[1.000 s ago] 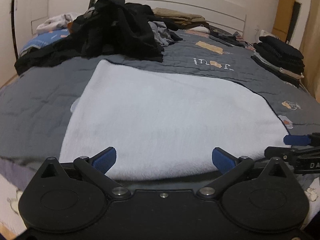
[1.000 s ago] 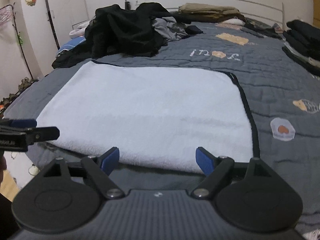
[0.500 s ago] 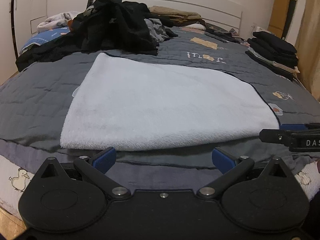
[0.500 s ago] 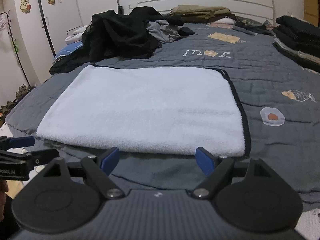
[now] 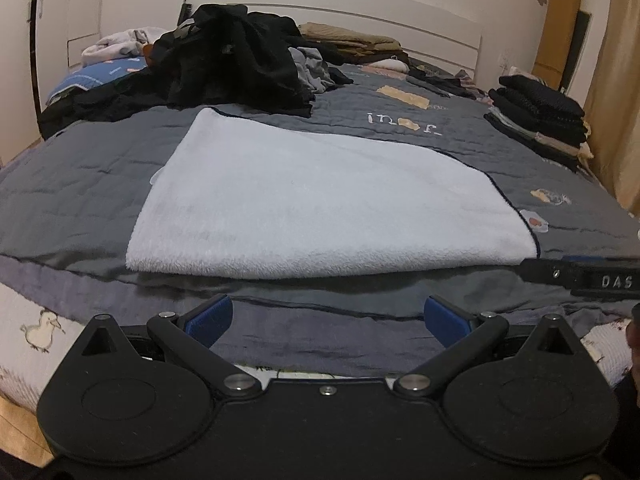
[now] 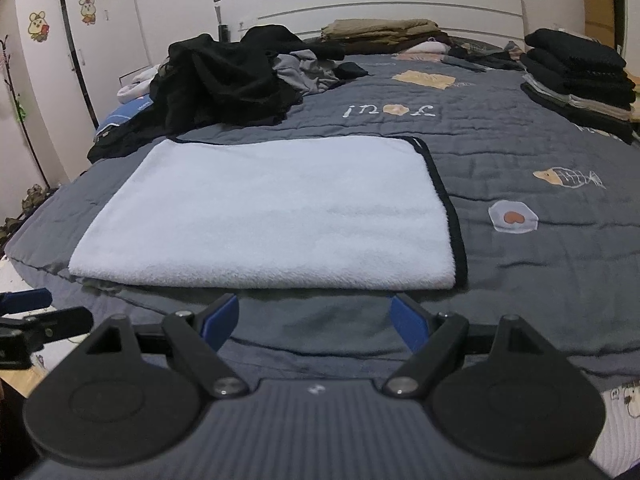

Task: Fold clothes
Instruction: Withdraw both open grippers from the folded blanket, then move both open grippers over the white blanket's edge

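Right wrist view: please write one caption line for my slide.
Open right gripper faces a folded white towel lying flat on the grey bedspread.

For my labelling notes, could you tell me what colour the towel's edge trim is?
Black, on the pale blue fluffy towel; clearest in the right wrist view.

Towel [image 5: 320, 208] lay flat on quilt [image 5: 72, 184] near foot of bed, unfolded clothes heap [image 5: 236, 56] behind it to the left, folded stack [image 5: 540, 116] well apart at right edge. Further folded pile [image 6: 380, 30] sat against headboard [image 6: 400, 0]. Both grippers, left gripper [image 5: 326, 318] and right gripper [image 6: 316, 320], hung before the towel's near edge, apart from it, left beside right.
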